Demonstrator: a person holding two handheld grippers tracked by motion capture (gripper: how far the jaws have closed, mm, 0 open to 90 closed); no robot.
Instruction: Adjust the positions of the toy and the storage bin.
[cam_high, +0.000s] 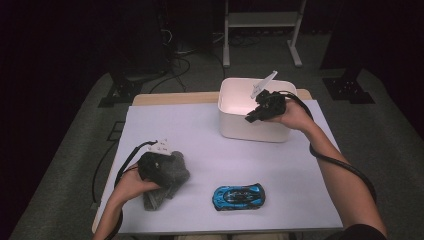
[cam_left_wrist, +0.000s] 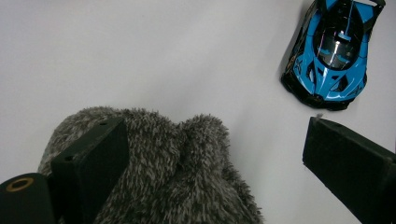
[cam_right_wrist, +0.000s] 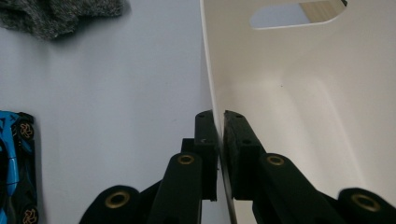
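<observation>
Currently, near to far:
left tongs (cam_left_wrist: 215, 172): jaws wide apart, over grey plush (cam_high: 167, 180), near desk (cam_high: 165, 130) edge
blue toy car (cam_high: 239, 196): beside plush, untouched
right tongs (cam_right_wrist: 219, 135): clamped on white bin (cam_high: 252, 127) front wall, far side

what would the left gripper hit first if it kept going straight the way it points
Most likely the grey furry cloth: the left gripper stands open right over it, one jaw already against the fur. Past that lies the white table sheet; depth is unclear.
</observation>
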